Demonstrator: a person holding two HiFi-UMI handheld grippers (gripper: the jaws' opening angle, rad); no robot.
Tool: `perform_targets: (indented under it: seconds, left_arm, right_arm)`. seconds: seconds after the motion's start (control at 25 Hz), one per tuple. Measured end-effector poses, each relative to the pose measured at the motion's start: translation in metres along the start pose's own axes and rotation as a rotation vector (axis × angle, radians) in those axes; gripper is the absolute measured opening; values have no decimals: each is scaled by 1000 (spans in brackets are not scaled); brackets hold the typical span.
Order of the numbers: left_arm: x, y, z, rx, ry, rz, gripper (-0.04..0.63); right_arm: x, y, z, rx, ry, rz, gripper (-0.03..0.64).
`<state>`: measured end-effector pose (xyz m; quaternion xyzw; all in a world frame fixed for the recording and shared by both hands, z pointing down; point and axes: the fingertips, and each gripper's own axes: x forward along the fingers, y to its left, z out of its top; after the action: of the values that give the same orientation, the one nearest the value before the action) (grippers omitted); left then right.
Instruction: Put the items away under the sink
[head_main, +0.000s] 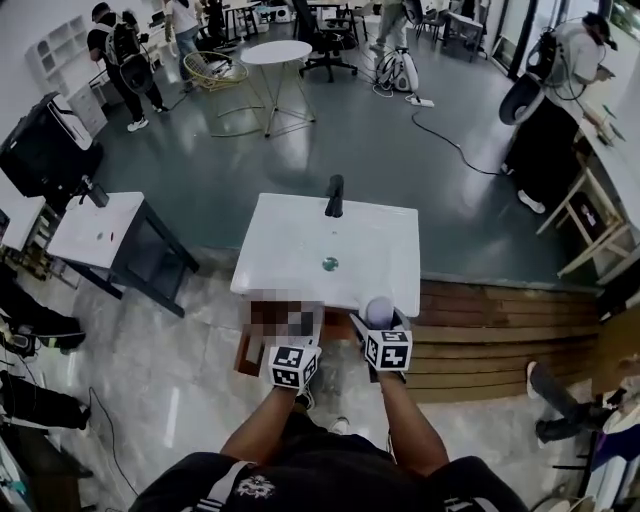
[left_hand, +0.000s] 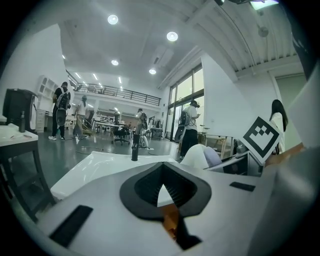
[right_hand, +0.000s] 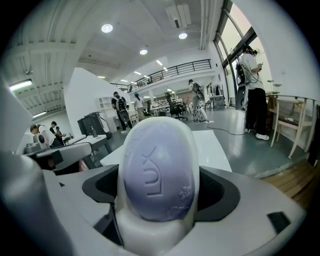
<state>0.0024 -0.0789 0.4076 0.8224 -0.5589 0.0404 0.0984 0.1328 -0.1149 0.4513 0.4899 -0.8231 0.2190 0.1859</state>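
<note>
My right gripper (head_main: 380, 326) pinches a white soap dish (right_hand: 154, 234) holding 1 lilac Lux bar (right_hand: 159, 172); my left gripper (left_hand: 164, 172) has its jaws pressed together.

We hold our left gripper (head_main: 294, 352) and right gripper (head_main: 385, 334) side by side at the white sink's (head_main: 290, 245) near edge. Pale soap (head_main: 379, 310) sits at the right one's tip. A black faucet (head_main: 334, 195) stands opposite.

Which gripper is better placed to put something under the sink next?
Right, probably. The right gripper is shut on the soap dish with its purple soap bar, by the sink's front edge. The left gripper is shut on nothing.
</note>
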Motion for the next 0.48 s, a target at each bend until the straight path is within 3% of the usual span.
perform_targets:
  seconds: [0.28,0.48]
  left_arm:
    - [-39,-10,-13,15,22,28,0]
    - [-58,2,-28,76,49,34,0]
  right_arm:
    - [-20,20,-19,2,-8,31,468]
    - [-22,42,-38,4,-15,38,468]
